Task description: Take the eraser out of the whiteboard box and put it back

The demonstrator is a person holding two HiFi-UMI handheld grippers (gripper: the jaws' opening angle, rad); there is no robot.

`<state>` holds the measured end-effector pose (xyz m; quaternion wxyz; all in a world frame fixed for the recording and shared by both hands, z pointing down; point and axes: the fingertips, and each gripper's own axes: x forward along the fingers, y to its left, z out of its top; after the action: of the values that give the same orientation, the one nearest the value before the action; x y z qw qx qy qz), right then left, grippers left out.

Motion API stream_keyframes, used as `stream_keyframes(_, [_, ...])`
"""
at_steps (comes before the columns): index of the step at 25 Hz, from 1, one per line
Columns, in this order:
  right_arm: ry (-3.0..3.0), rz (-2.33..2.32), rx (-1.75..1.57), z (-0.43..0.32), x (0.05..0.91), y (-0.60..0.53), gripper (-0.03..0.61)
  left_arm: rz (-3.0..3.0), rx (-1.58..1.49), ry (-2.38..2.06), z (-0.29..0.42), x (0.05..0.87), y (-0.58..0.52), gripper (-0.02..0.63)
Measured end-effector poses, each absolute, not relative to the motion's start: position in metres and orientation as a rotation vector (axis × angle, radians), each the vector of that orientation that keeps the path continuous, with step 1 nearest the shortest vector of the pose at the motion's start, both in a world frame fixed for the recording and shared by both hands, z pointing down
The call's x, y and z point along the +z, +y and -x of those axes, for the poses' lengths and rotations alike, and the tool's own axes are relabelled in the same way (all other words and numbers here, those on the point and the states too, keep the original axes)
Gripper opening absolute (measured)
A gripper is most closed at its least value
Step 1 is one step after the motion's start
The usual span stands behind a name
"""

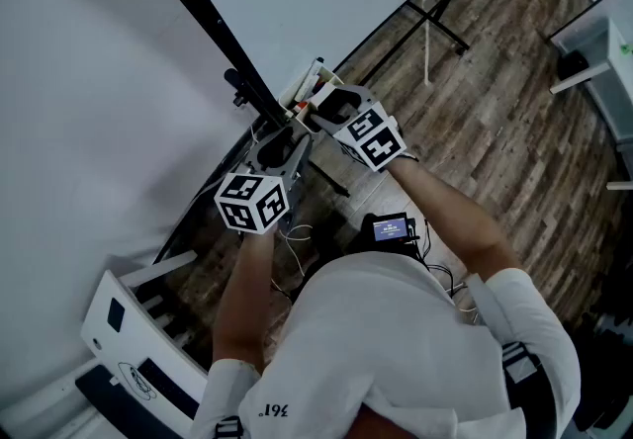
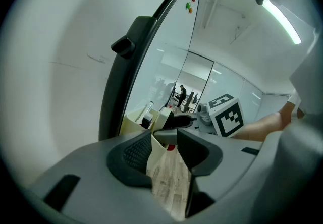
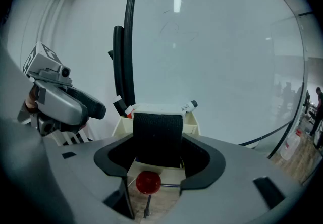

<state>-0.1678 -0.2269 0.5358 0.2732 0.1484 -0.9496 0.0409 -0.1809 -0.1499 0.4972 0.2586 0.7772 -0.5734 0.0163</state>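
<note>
The cream whiteboard box (image 3: 192, 129), at the lower edge of the whiteboard (image 3: 217, 51) beside a black frame (image 3: 119, 66), holds a black-capped marker (image 3: 188, 107) and other marker ends. The black eraser (image 3: 157, 134) is out of the box at its near rim, clamped between the pads of the right claw (image 3: 157, 161). The left claw (image 2: 164, 156) stands open with the box's near wall between its pads, and a red round knob (image 3: 148, 181) shows below the eraser, above the wooden floor (image 1: 495, 131).
</note>
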Motion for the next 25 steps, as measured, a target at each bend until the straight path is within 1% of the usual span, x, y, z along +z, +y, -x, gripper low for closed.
stream_keyframes(25, [-2.568,-0.373,0.116,0.168,0.531,-0.223,0.278,-2.114,0.029,-1.527,0.171,0.495,-0.149,0.163])
